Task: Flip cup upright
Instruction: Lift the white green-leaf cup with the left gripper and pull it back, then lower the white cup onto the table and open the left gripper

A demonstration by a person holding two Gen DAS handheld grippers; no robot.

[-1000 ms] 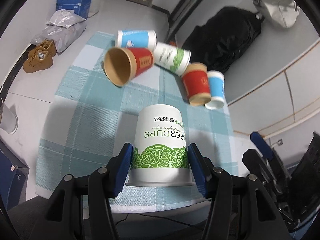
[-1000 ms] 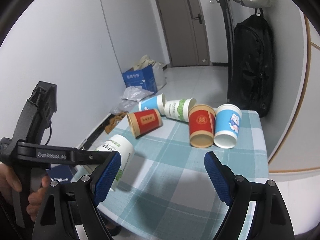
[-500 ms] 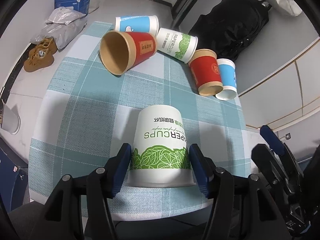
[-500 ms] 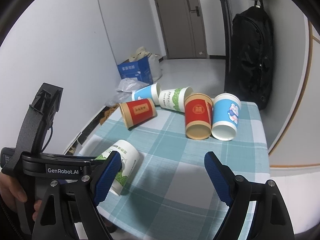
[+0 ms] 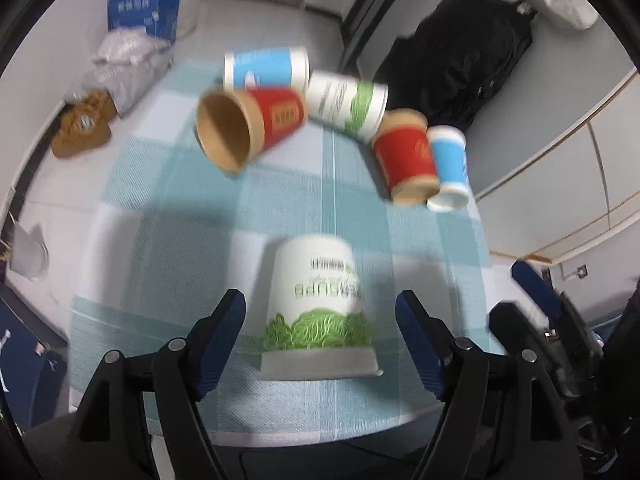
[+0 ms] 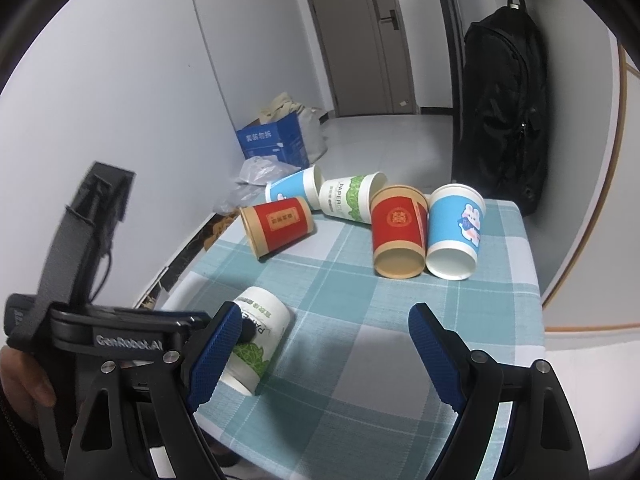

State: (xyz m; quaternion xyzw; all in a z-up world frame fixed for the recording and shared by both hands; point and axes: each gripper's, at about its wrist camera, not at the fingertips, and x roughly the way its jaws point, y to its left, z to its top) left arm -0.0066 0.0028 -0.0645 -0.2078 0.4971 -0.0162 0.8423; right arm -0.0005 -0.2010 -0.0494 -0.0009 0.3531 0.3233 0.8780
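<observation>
White paper cup (image 5: 318, 304) with green leaf print sits mouth-down near the table's (image 5: 160, 240) near edge, base on top, its lettering upside down. From the right wrist view the cup (image 6: 256, 336) looks tilted, close to the table's left corner.

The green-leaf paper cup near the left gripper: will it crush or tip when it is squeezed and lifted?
The green-leaf paper cup looks thin-walled and empty, so probably light and easily dented by a hard squeeze. Standing mouth down on its wide rim, it likely resists tipping.
</observation>
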